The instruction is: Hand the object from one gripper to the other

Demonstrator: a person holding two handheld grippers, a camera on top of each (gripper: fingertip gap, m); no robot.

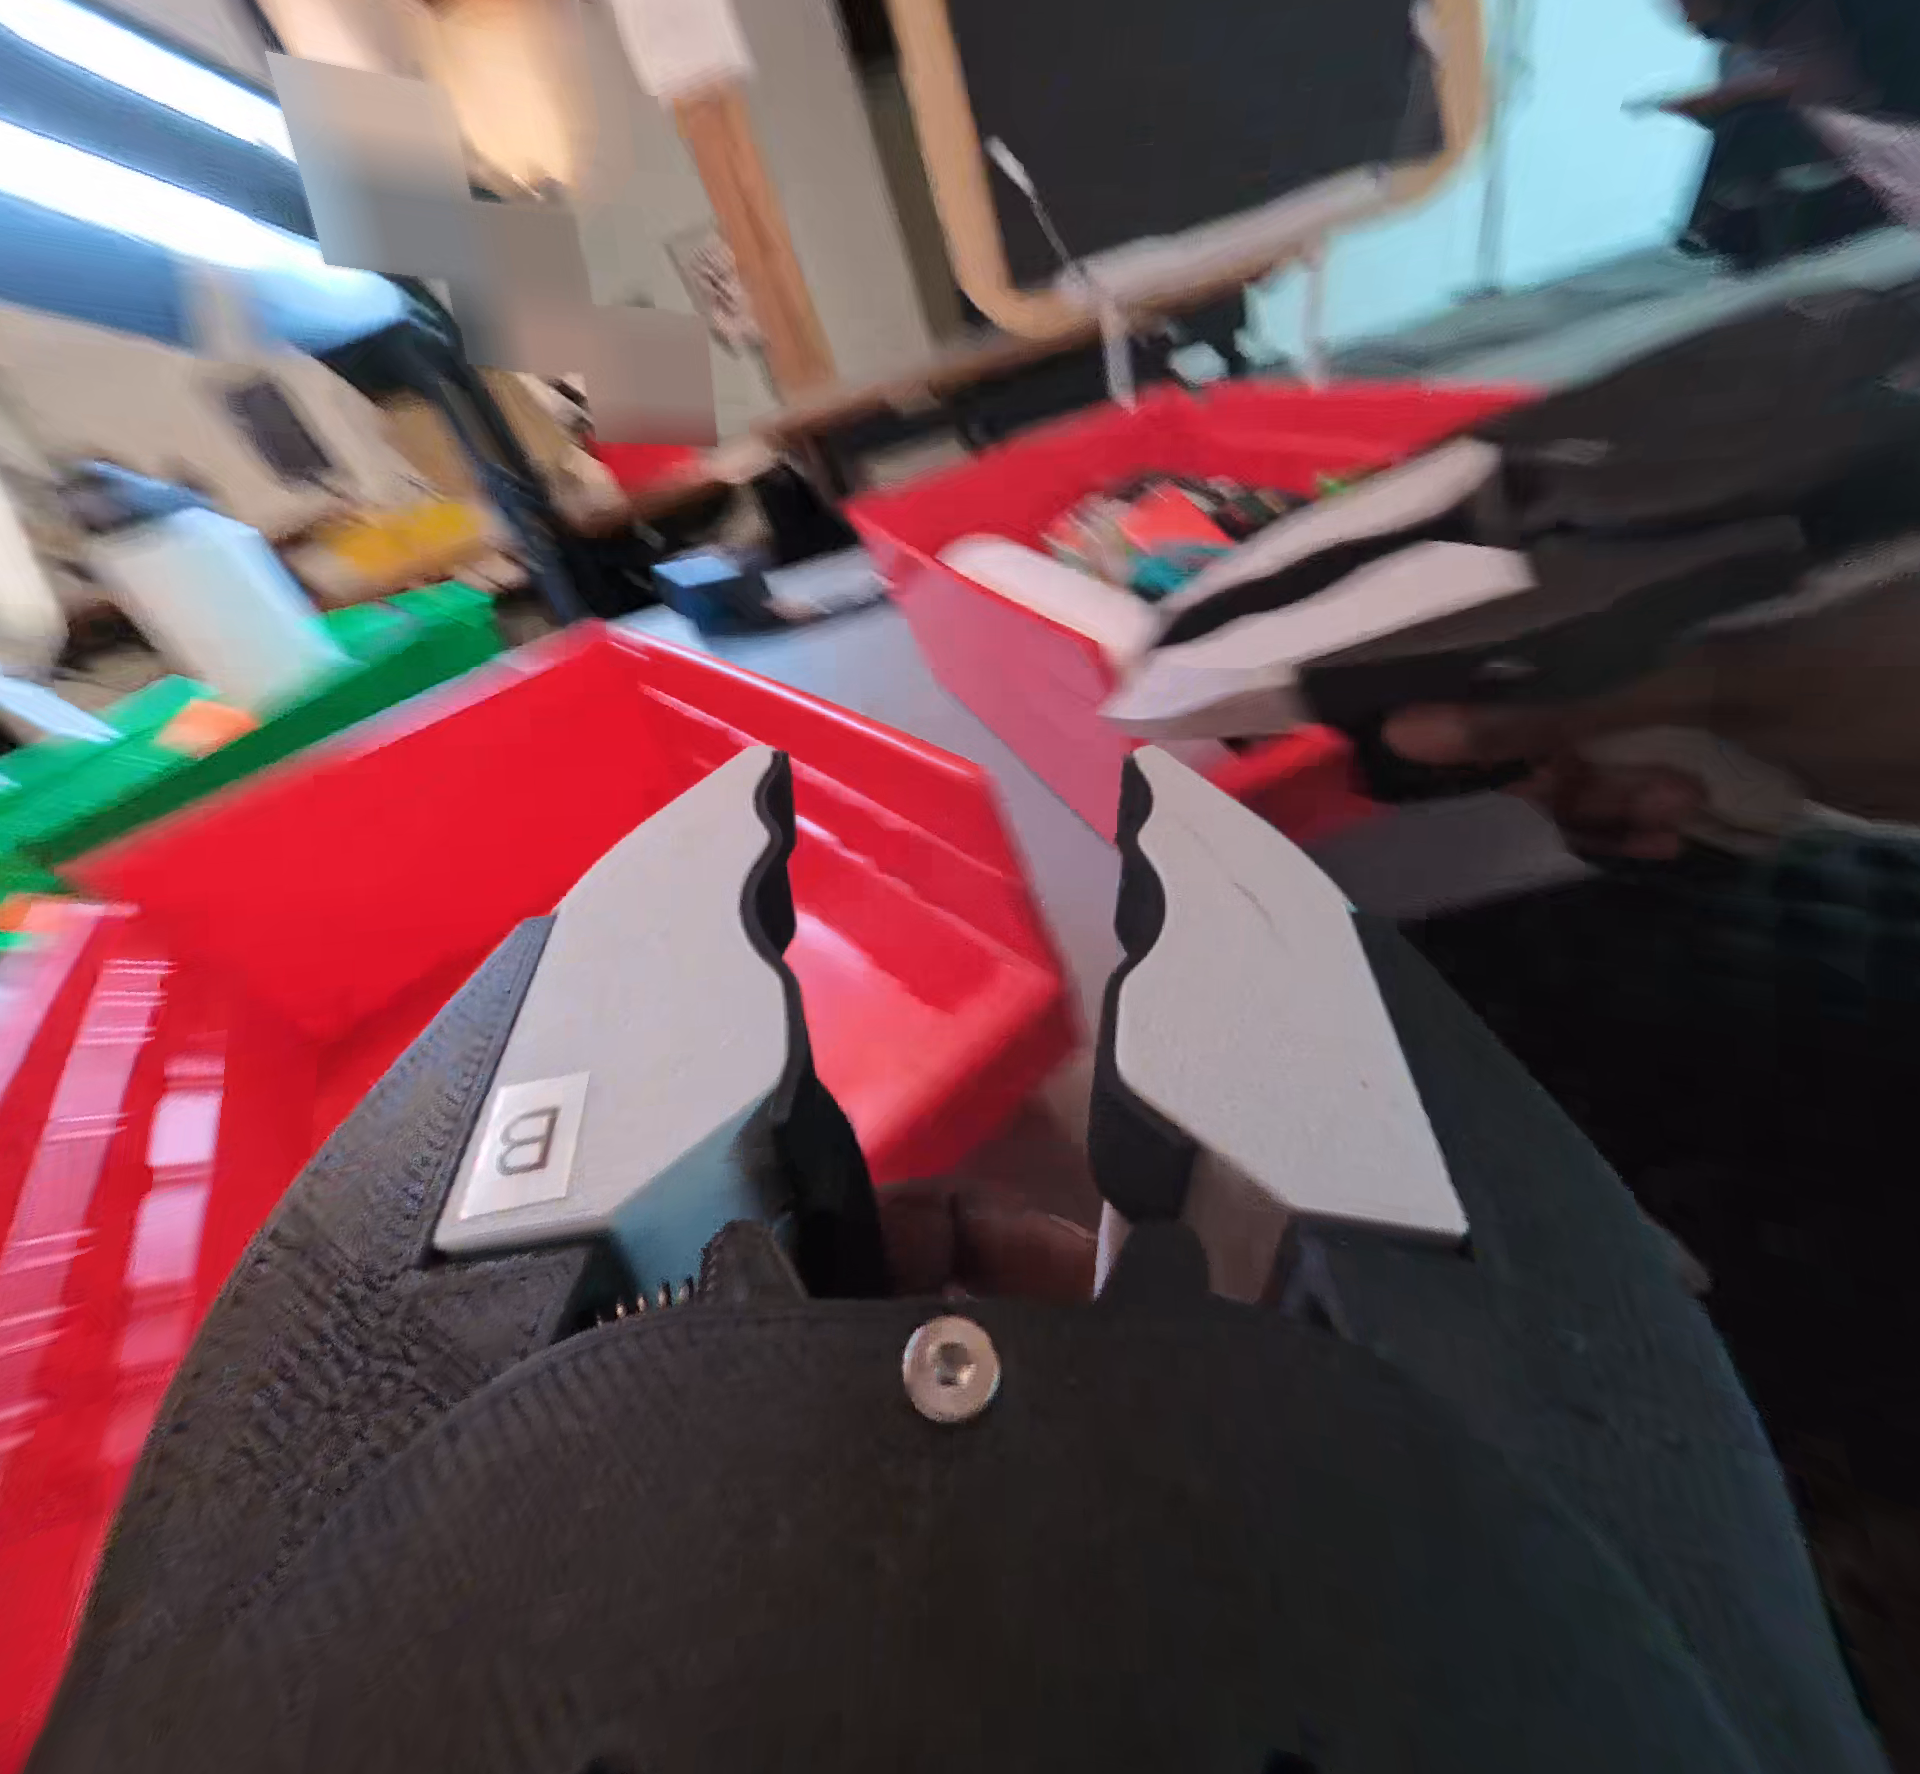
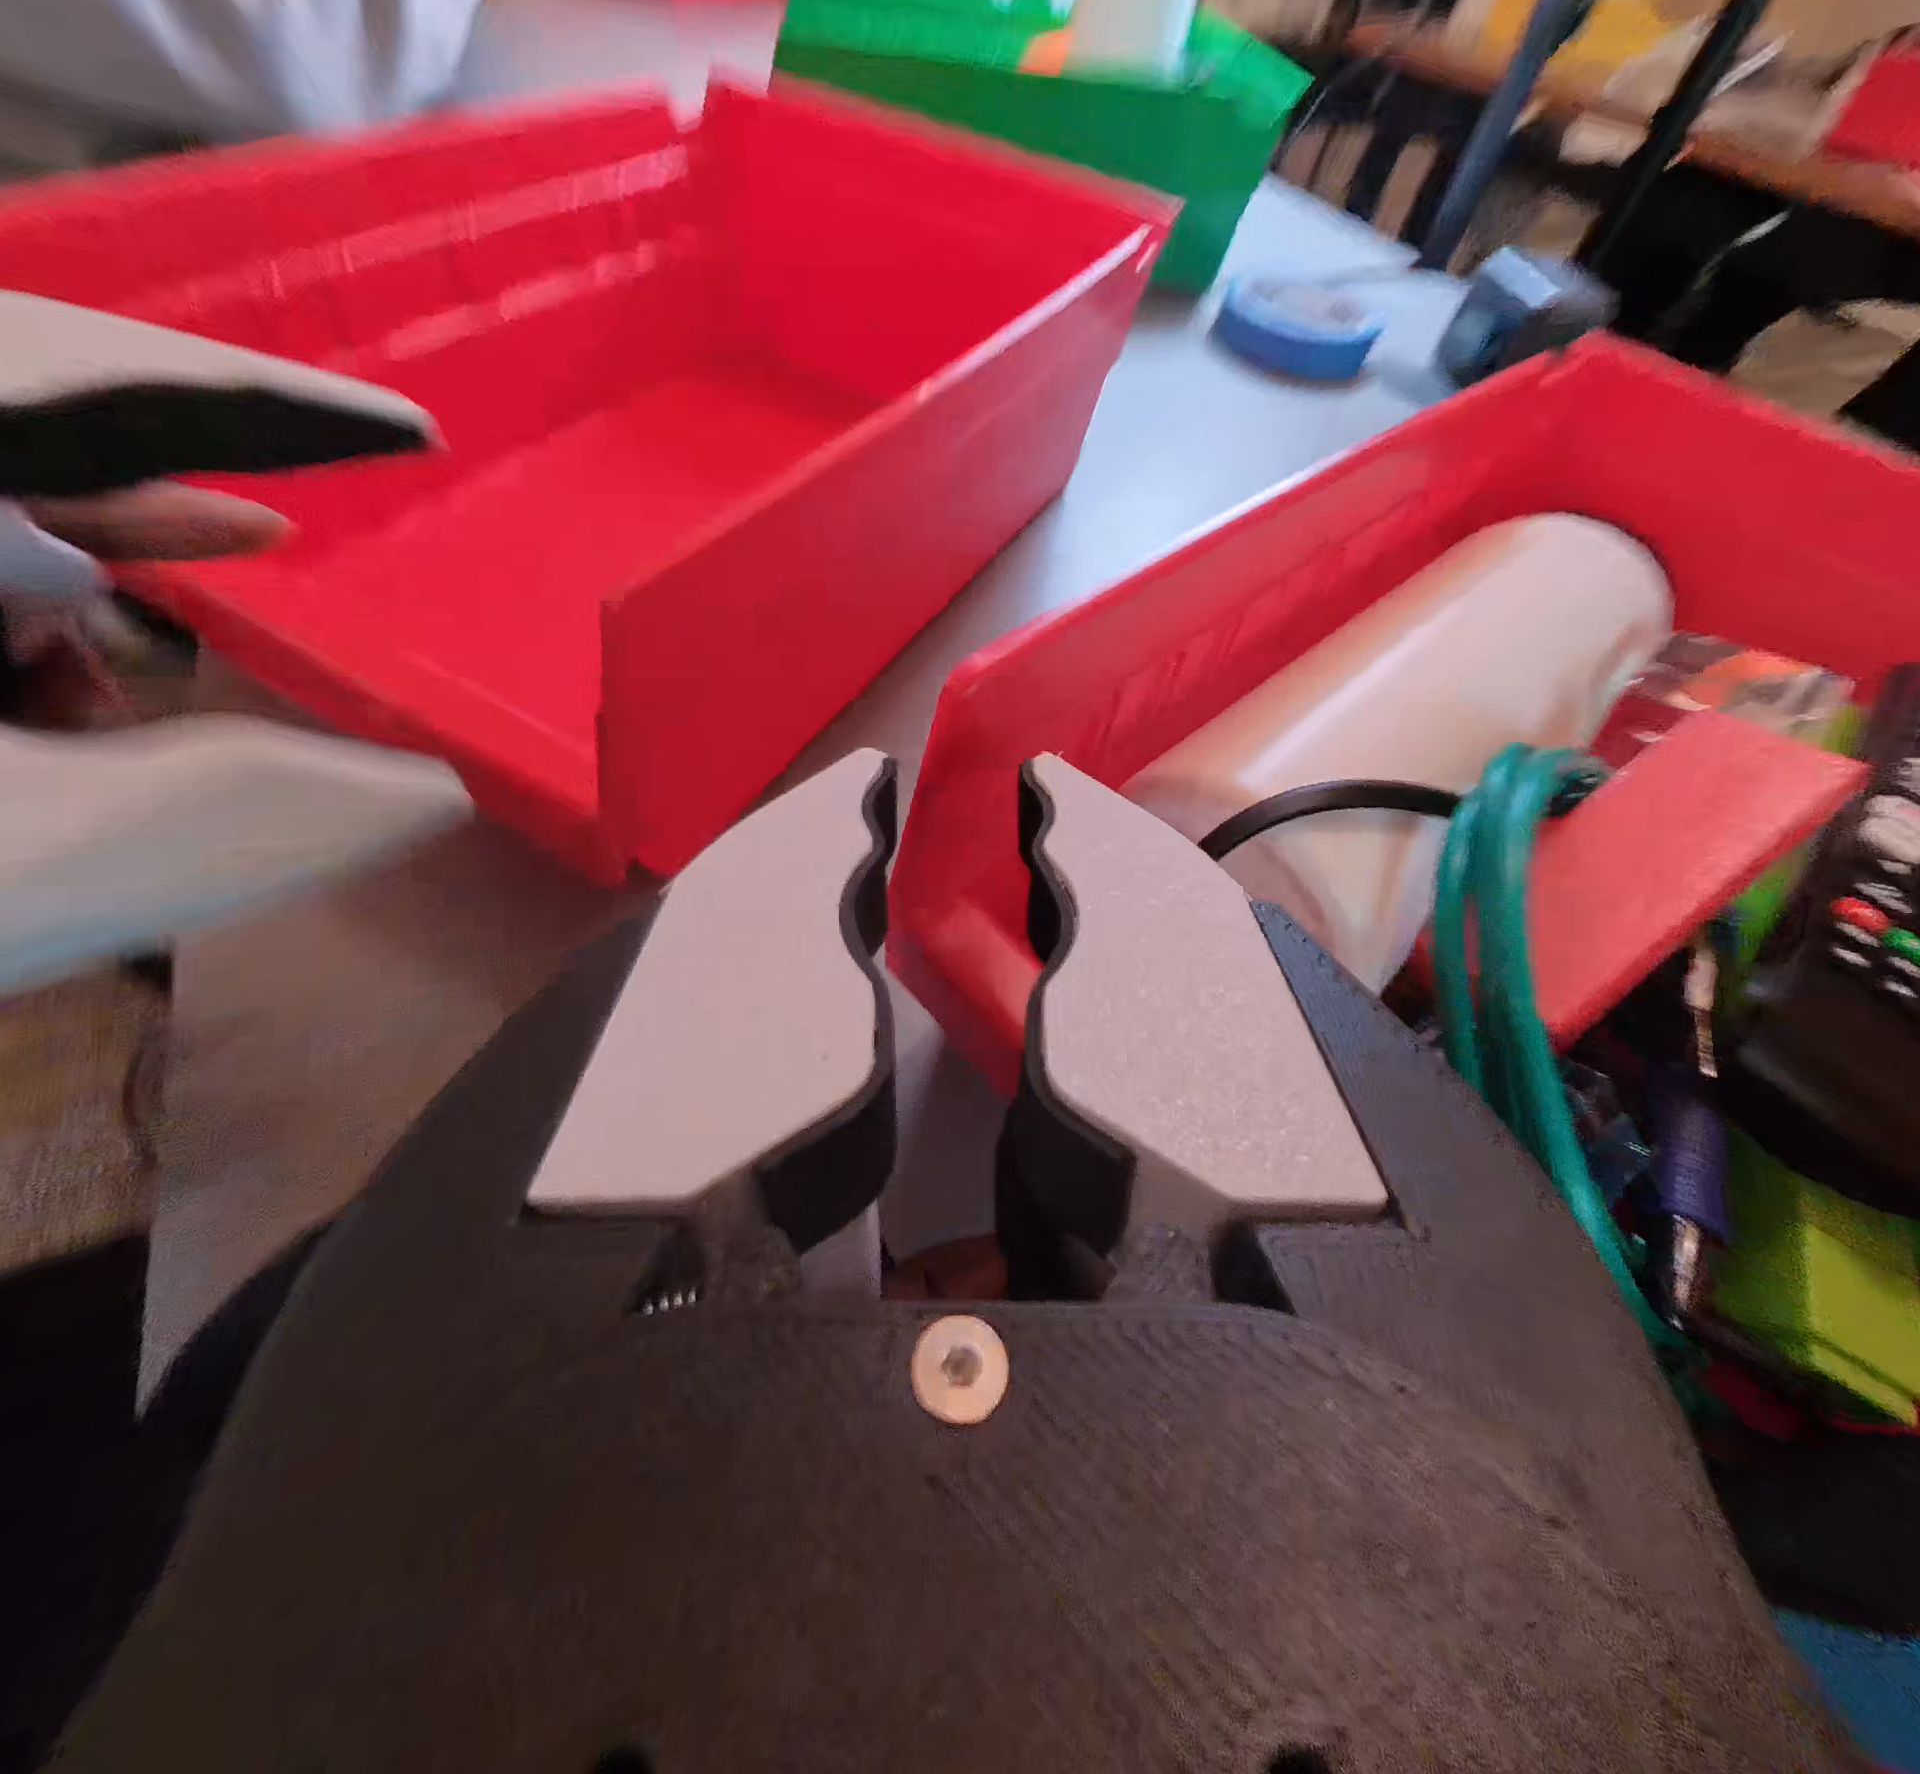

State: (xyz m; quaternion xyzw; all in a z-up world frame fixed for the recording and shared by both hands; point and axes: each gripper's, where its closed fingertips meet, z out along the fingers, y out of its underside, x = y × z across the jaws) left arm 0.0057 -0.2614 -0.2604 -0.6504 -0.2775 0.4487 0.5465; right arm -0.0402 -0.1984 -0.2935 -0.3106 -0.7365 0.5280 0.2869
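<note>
My left gripper point(image 1: 956, 768) is open and empty, held above the near wall of an empty red bin point(image 1: 582, 789). My right gripper point(image 2: 958, 774) is narrowly open and empty, over the near left corner of a second red bin point(image 2: 1351, 519) full of items. That bin holds a white cylinder point(image 2: 1403, 685), a green cable point(image 2: 1486, 945) and a flat red piece point(image 2: 1683, 851). Each gripper shows in the other's view: the right one point(image 1: 1138, 670) at the right, the left one point(image 2: 452, 612) at the left. Neither holds anything.
The two red bins stand side by side on a grey table point(image 2: 1143, 436). A green bin point(image 2: 1039, 93) stands behind the empty red one point(image 2: 644, 436). A blue tape roll point(image 2: 1299, 322) lies beyond. A person in white stands at the far left.
</note>
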